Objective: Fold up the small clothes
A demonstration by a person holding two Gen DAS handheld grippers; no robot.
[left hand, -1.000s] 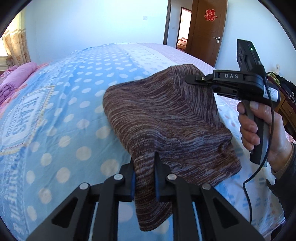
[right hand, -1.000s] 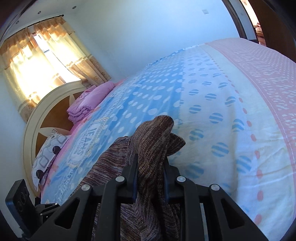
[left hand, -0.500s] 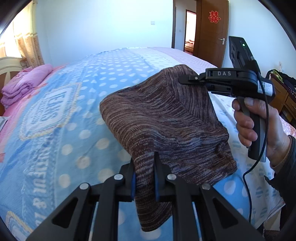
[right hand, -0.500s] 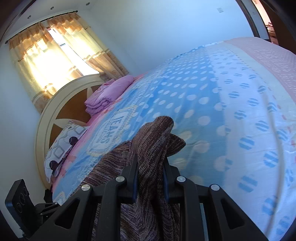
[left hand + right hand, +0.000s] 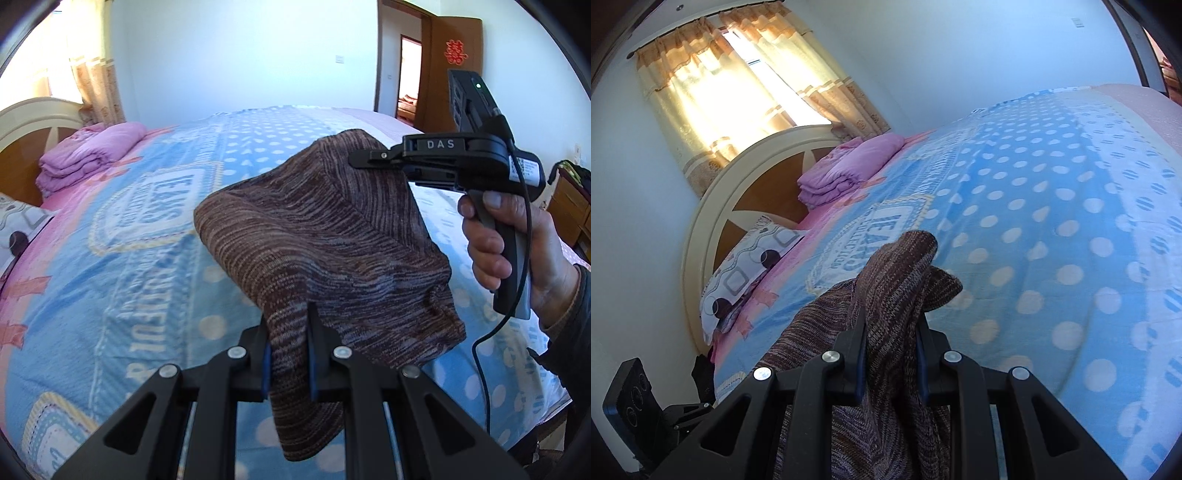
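While both fingers pairs still pinch the knit garment (image 5: pixel 325 243), headboard (image 5: pixel 26 122) appears.

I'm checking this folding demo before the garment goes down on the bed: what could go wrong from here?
1. The brown knit garment hangs in the air between the left gripper and right gripper; each pinches only an edge, so the knit may slip out.
2. Cloth is bunched in the right grip, so the fold may land creased.
3. The loose lower flap sags and might tuck under on the bedspread.
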